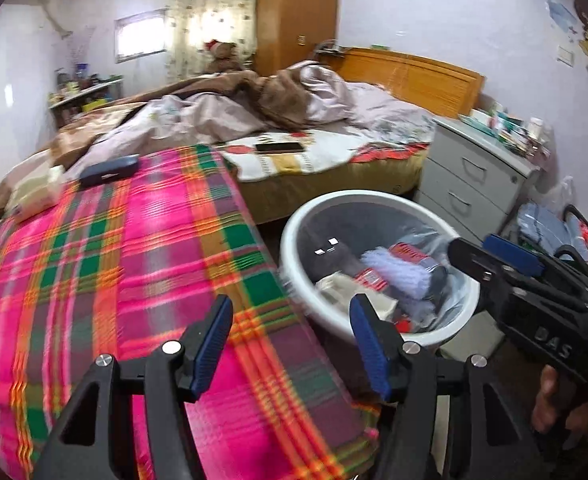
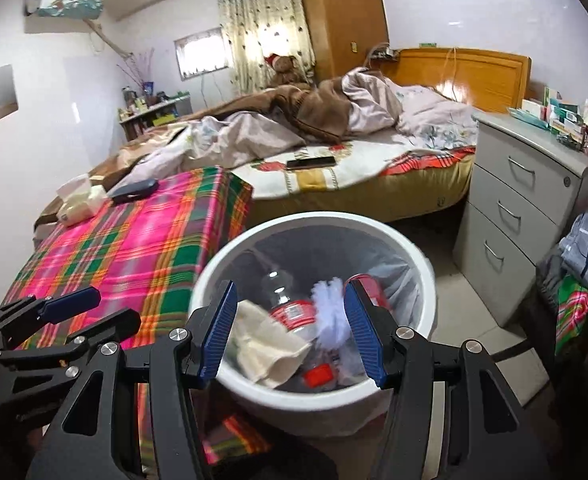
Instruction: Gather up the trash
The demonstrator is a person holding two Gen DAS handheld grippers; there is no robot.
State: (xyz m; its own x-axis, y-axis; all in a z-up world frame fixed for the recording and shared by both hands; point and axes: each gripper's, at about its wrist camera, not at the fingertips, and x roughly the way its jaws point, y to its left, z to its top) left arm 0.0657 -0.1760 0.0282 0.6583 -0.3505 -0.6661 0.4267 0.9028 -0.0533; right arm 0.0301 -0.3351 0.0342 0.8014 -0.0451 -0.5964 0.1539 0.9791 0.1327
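Both grippers, left gripper (image 1: 292, 344) and right gripper (image 2: 294, 330), hanging released, empty; tissue pack (image 2: 78, 199) at ten o'clock looking light, squashy, pinching across middle.

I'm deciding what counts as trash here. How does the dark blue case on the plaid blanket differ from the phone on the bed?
The dark blue case looks thick and boxy, while the phone is thin and flat. The case lies on the pink plaid blanket, near a pale tissue pack; the phone lies farther back on the floral sheet. The case is matte, the phone's face glossy. Both are dark, oblong and lying flat, outside the bin.
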